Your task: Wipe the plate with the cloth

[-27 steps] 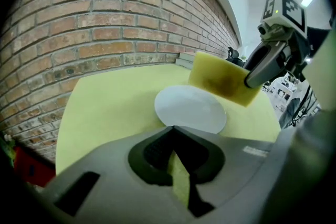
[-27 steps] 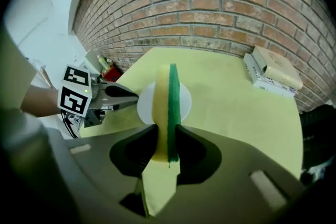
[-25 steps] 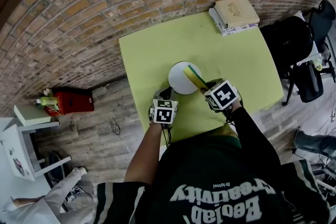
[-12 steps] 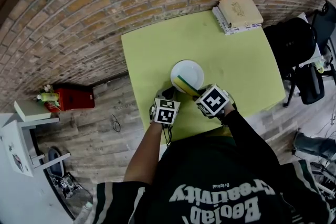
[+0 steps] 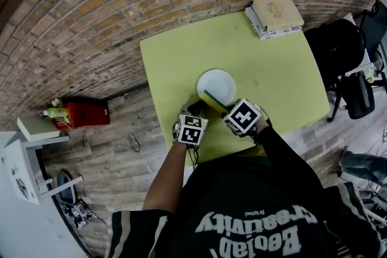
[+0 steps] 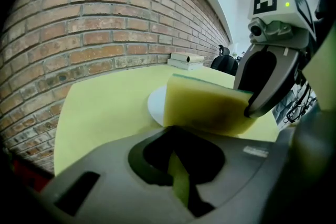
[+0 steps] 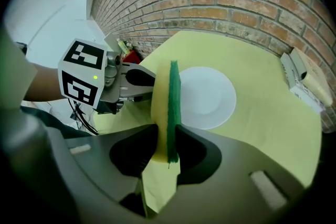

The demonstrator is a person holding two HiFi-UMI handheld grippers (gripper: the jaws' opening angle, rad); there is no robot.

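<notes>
Yellow-green desk (image 5: pixel 181 63) set against a brick wall (image 5: pixel 121 3); a white plate (image 5: pixel 219 83) was seen near the middle of the desk, flat and empty. No cloth as such was noted; a yellow sponge (image 7: pixel 169 107) with a green scouring face was pinched on edge between the jaws of the right gripper (image 7: pixel 167 144). The sponge was held over the plate's near rim, on the person's left side of it. Contact with the plate could not be judged from any view. The left gripper (image 5: pixel 193 110) was held just short of the plate, jaws drawn together with nothing between them; only a sliver of desk was seen through the gap. A stack of books (image 5: pixel 275 16) was noted at the far right corner.
</notes>
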